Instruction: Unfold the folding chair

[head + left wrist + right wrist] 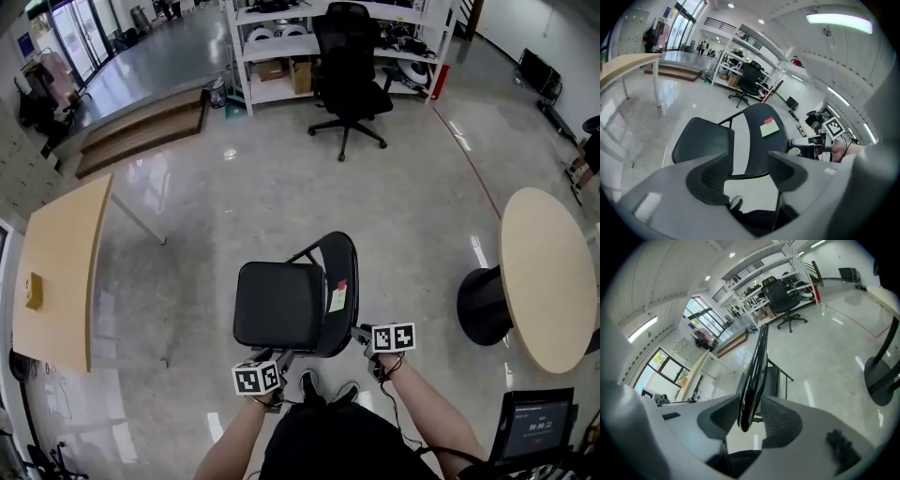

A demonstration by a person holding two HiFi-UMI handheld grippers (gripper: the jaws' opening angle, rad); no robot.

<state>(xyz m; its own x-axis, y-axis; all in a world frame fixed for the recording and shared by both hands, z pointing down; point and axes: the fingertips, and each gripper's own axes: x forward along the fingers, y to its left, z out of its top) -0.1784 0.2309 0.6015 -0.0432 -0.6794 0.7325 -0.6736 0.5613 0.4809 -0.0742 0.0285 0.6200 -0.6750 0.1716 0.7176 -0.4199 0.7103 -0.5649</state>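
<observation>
The black folding chair stands opened on the floor, its seat (278,305) to the left of the curved backrest (339,291), which carries a pale sticker. My left gripper (279,359) hovers by the seat's near edge. In the left gripper view it (747,161) is open and empty above the seat (701,140) and backrest (764,140). My right gripper (360,333) is at the backrest's near right edge. In the right gripper view the thin backrest edge (757,366) stands between its jaws (750,411), which look slightly parted around it.
A black office chair (349,66) and white shelves (281,37) stand at the back. A round table (548,272) is on the right and a rectangular table (61,272) on the left. Wooden steps (141,127) lie far left. My shoe (309,384) is below the chair.
</observation>
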